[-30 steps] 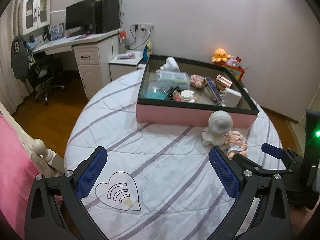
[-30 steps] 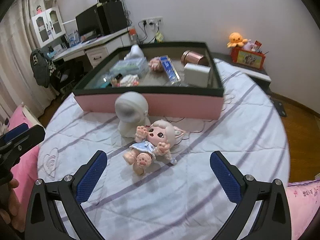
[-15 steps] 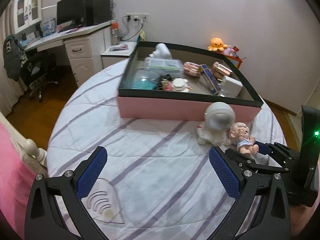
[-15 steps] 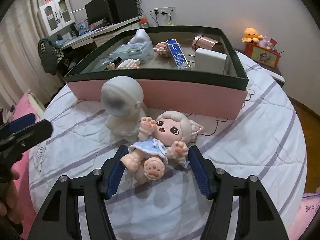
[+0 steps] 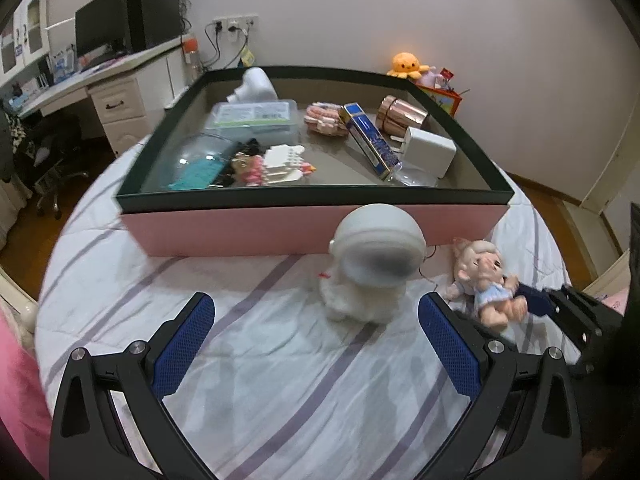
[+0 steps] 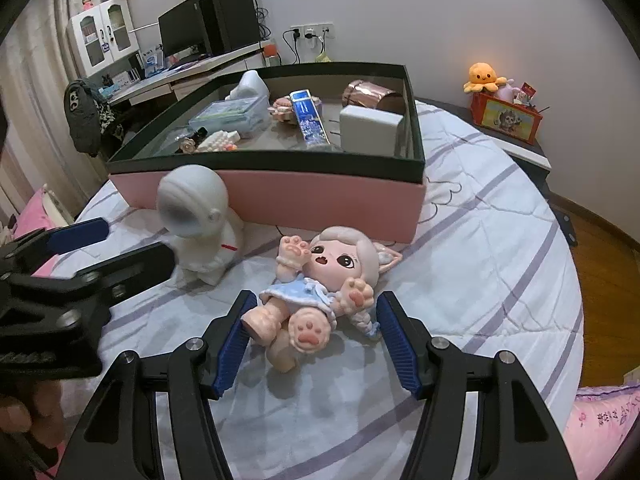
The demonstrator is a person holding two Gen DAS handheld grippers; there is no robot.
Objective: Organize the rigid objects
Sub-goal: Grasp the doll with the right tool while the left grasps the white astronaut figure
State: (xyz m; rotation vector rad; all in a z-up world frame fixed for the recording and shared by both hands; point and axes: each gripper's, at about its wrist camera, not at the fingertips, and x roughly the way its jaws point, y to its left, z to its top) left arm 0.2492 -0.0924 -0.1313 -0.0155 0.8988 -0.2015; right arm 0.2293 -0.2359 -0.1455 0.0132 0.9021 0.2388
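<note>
A white astronaut figure (image 5: 370, 268) stands on the striped bed cover in front of a pink box with a dark rim (image 5: 312, 192). A pink-haired doll in a blue dress (image 6: 320, 292) lies on its back beside the astronaut and also shows in the left wrist view (image 5: 486, 280). My left gripper (image 5: 316, 316) is open, its fingers on either side of the astronaut and just short of it. My right gripper (image 6: 314, 320) is closed on the doll's lower body, its pads against the doll's legs and arm. The box holds several small items.
In the box lie a clear plastic case (image 5: 256, 118), a blue carton (image 5: 366, 136), a copper cup (image 5: 402, 114) and a white cube (image 5: 430, 150). A desk with a monitor (image 5: 104, 36) stands at the back left. An orange octopus toy (image 6: 482, 76) sits on a side table.
Both grippers have moved forward. The left one has closed in on the astronaut. The right one has narrowed from wide open and closed onto the doll.
</note>
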